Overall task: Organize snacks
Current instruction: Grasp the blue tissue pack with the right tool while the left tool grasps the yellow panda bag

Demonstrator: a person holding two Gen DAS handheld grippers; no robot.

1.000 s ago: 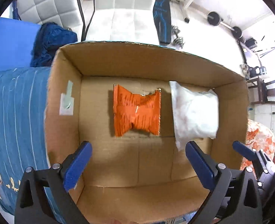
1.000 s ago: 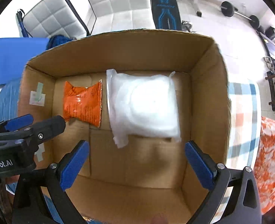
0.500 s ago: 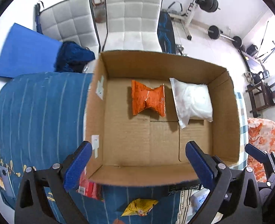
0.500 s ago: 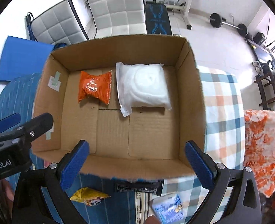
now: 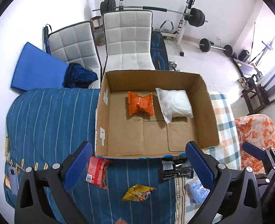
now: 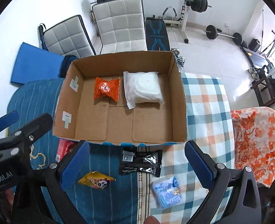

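Observation:
An open cardboard box (image 5: 208, 112) (image 6: 180, 108) holds an orange packet (image 5: 140, 103) (image 6: 107, 90) and a white bag (image 5: 174, 102) (image 6: 143, 88) at its far side. In front of the box lie a red packet (image 5: 97, 171) (image 6: 62, 148), a yellow packet (image 5: 138, 195) (image 6: 96, 182), a black packet (image 5: 174, 169) (image 6: 140, 162) and a light blue packet (image 5: 197, 190) (image 6: 167, 191). My left gripper (image 5: 138, 168) is open above the near packets, holding nothing. My right gripper (image 6: 137, 169) is open over the black packet, also holding nothing.
The box rests on a blue striped cover (image 5: 49, 121) beside a checked cloth (image 6: 206, 102). An orange patterned cloth (image 6: 256, 141) lies to the right. Two white chairs (image 5: 128, 41) and a weight bench (image 6: 157, 35) stand beyond the box.
Both grippers have pulled up and back out of the box, so the whole box and the packets in front of it have come into view. Both stayed open.

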